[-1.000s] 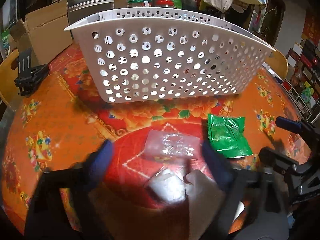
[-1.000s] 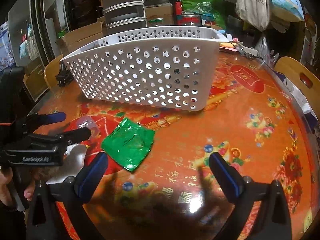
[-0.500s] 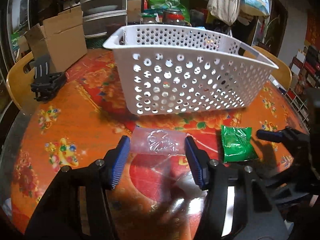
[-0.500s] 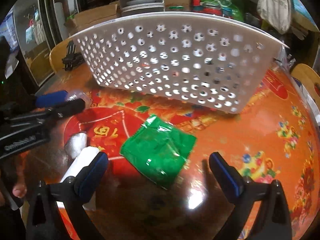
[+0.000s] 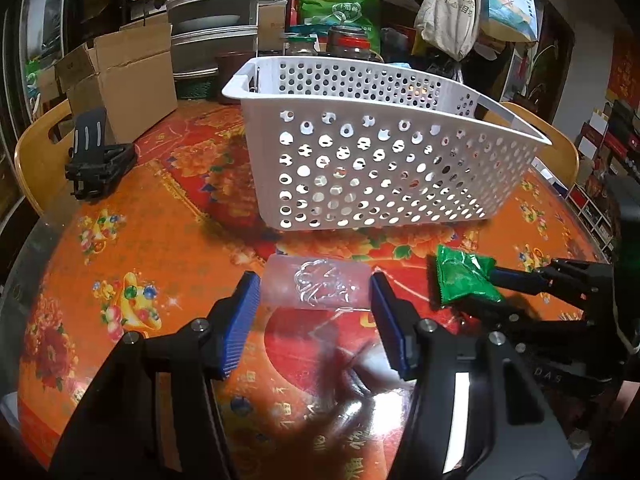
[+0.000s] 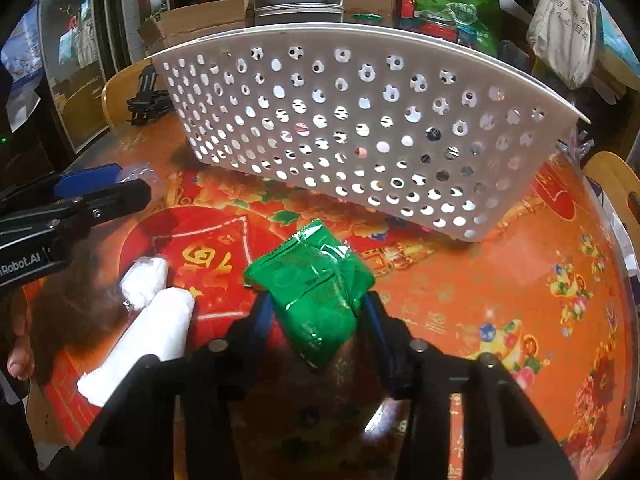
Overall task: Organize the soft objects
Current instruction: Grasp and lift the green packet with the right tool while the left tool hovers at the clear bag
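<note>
A clear plastic pouch (image 5: 316, 286) lies on the orange tablecloth between the blue pads of my left gripper (image 5: 314, 316), which is open around it. A green soft packet (image 6: 316, 292) sits between the fingers of my right gripper (image 6: 318, 312), which has closed in on it; the packet also shows in the left wrist view (image 5: 464, 280). A white perforated basket (image 5: 380, 148) stands behind both; it also shows in the right wrist view (image 6: 360, 120). A white soft roll (image 6: 156, 312) lies left of the green packet.
A black clip-like object (image 5: 98, 162) lies at the far left of the table. A cardboard box (image 5: 120, 80), stacked containers (image 5: 212, 20), jars and bags crowd the back. Wooden chairs (image 5: 552, 148) stand at the table's sides.
My right gripper moved forward and closed on the green packet. My left gripper narrowed and advanced around the clear pouch.
</note>
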Demonstrator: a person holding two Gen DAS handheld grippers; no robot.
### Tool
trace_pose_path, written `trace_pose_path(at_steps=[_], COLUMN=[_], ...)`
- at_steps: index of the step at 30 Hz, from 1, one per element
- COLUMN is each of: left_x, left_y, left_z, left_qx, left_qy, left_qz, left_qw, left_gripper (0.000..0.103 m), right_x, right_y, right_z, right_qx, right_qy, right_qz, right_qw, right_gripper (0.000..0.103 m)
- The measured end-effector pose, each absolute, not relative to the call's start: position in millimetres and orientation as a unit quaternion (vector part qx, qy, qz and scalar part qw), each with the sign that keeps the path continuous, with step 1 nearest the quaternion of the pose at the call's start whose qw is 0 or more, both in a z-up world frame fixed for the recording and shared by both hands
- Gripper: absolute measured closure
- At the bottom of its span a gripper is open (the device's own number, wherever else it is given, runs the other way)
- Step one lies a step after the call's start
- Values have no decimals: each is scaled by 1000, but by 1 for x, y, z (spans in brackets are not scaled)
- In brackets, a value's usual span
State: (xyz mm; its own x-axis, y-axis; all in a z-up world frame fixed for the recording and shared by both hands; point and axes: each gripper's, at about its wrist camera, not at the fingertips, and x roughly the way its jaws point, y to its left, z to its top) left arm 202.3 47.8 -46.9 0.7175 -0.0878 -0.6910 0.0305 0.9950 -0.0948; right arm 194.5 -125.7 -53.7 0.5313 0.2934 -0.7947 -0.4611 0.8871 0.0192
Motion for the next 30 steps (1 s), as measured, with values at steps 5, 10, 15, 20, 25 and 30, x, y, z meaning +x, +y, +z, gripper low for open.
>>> trace_pose_path(at_steps=[5,10,15,20,25,30], left_x=[200,198,194,188,181,173], left_y=[48,51,52,52,50,45], left_z=[-47,-45,-40,-32,-21,-7], left_qx=[-38,-42,-40,-40,-39,-33], left_qy=[372,368,362,355,346,334], left_qz=[-32,-31,-32,-32,-34,-36], left_qw=[927,928,931,933,937,941], left_gripper=[49,49,49,49,49,49], right_x=[191,187,179,168,157,147], right_y=[-130,-136,-141,-148,-155,-161], right_z=[-53,-45,-31,-16,1,21], right_qx=[-94,-79,-74,-71,-69,-71], right_qy=[429,420,402,382,362,342], right_qz=[223,234,234,234,234,231], right_qw=[870,874,882,891,900,908], right_gripper=[81,88,91,92,93,93])
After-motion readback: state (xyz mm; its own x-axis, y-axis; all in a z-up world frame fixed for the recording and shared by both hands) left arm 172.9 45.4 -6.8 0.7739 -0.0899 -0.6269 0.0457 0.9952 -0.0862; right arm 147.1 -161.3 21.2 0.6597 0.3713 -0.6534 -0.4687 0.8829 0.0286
